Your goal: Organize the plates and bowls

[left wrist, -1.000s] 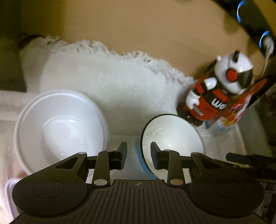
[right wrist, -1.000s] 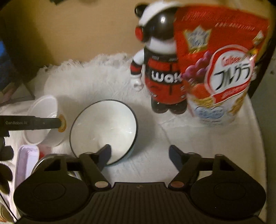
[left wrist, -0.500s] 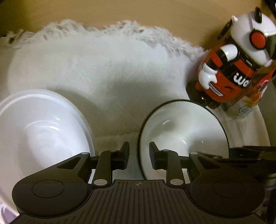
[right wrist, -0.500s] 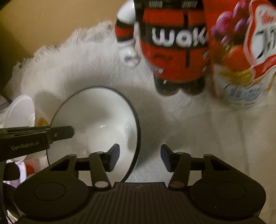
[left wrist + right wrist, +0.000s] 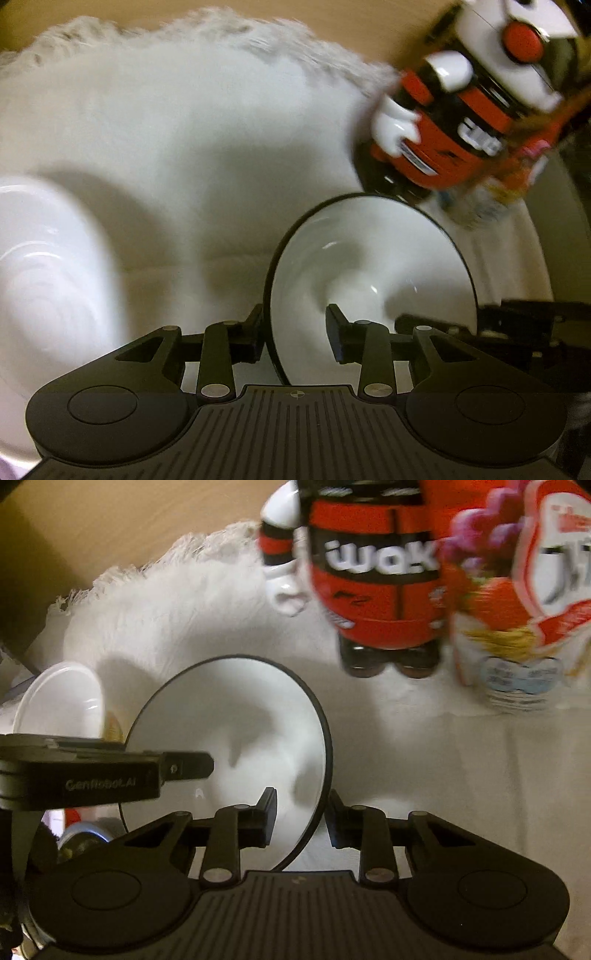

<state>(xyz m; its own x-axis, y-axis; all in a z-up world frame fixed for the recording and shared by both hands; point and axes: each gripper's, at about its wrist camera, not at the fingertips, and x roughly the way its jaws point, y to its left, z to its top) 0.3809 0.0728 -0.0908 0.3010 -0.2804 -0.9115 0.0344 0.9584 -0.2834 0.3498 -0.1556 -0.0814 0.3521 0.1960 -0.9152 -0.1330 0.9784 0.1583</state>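
Note:
A white bowl with a thin black rim sits on a white cloth; it also shows in the right wrist view. My left gripper straddles its left rim, one finger outside and one inside, jaws a little apart. My right gripper straddles its right rim the same way. A plain white bowl sits to the left, also seen in the right wrist view.
A red, black and white toy figure stands behind the black-rimmed bowl, with a red cereal bag to its right. The cloth has a fringed far edge on a tan table. Small items lie at the lower left.
Both grippers have moved in onto the black-rimmed bowl. The left jaws have opened wider around its left rim; the right jaws have narrowed around its right rim.

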